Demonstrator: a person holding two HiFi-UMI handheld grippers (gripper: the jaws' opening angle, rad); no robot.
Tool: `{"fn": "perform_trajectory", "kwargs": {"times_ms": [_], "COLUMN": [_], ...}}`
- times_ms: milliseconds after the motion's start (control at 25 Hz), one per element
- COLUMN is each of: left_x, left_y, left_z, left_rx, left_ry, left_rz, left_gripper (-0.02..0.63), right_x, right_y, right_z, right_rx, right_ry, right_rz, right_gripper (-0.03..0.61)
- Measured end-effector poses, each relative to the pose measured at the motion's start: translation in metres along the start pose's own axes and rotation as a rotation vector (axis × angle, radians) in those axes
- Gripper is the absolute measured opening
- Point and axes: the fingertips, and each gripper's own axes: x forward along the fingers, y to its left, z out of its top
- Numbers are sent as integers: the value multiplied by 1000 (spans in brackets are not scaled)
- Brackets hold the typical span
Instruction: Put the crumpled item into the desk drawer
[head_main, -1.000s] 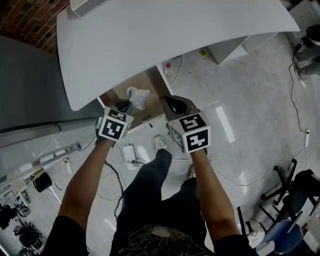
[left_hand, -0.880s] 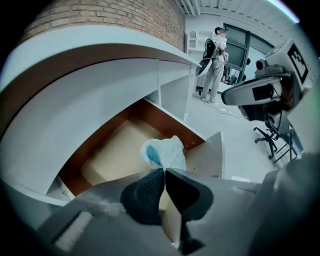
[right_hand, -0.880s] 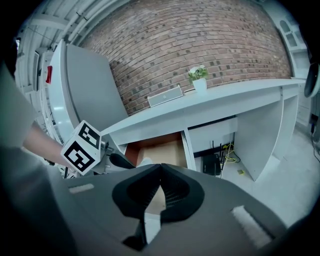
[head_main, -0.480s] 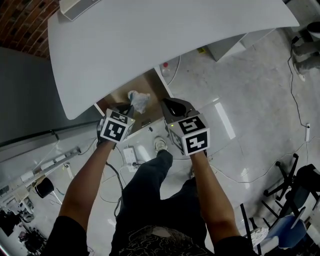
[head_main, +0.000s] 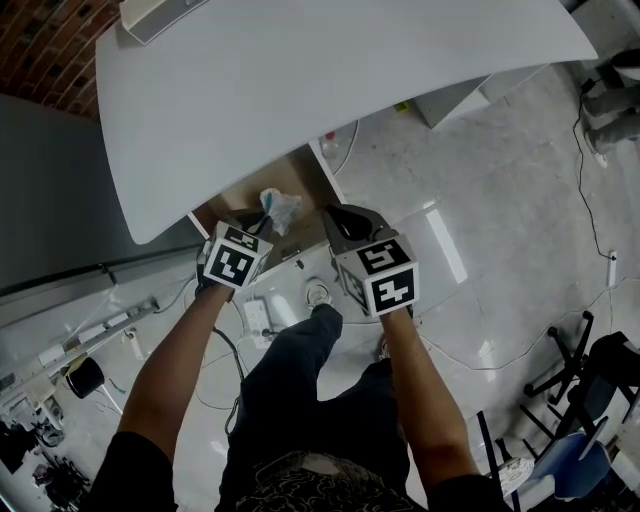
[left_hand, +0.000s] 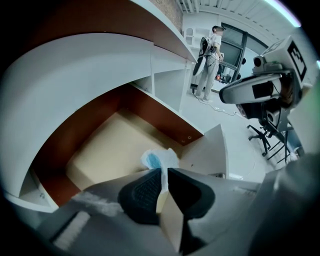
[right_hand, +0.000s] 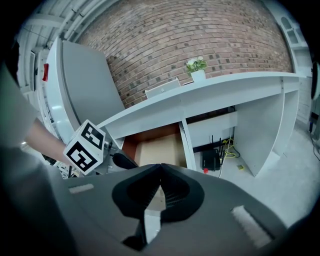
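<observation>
The crumpled item (head_main: 281, 208), white with a blue patch, hangs over the open desk drawer (head_main: 298, 172), whose pale wooden bottom shows under the white desk top. My left gripper (head_main: 262, 213) is shut on the crumpled item. In the left gripper view the crumpled item (left_hand: 159, 159) sticks out beyond the left gripper (left_hand: 164, 176), above the near right part of the drawer (left_hand: 107, 147). My right gripper (head_main: 331, 214) is shut with nothing in it, just right of the drawer's front corner. The right gripper view shows the right gripper (right_hand: 160, 168) facing the drawer (right_hand: 159, 149).
The curved white desk top (head_main: 330, 80) overhangs the drawer. A grey cabinet (head_main: 50, 190) stands to the left. A power strip (head_main: 258, 318) and cables lie on the floor by my feet. Office chairs (head_main: 590, 385) stand at the right. A potted plant (right_hand: 197, 66) sits on the desk.
My left gripper has carried the crumpled item a little further over the drawer. The right gripper has shifted only slightly and stays shut.
</observation>
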Motion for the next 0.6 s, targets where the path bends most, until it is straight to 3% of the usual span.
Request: {"fn": "perform_trajectory", "kwargs": {"times_ms": [240,600], "left_x": [-8,-45], "left_y": [-6,-12], "left_z": [5,21], "left_rx": [-2,-67], "left_ry": [-16,-68], "left_rz": [3,33], "left_gripper": [49,49], "right_x": [-8,-31], "right_y": [2,11], "right_z": [2,20], "right_rx": [-2,-28], "right_ry": [6,14], "right_rz": [10,22], "right_gripper": [2,2]}}
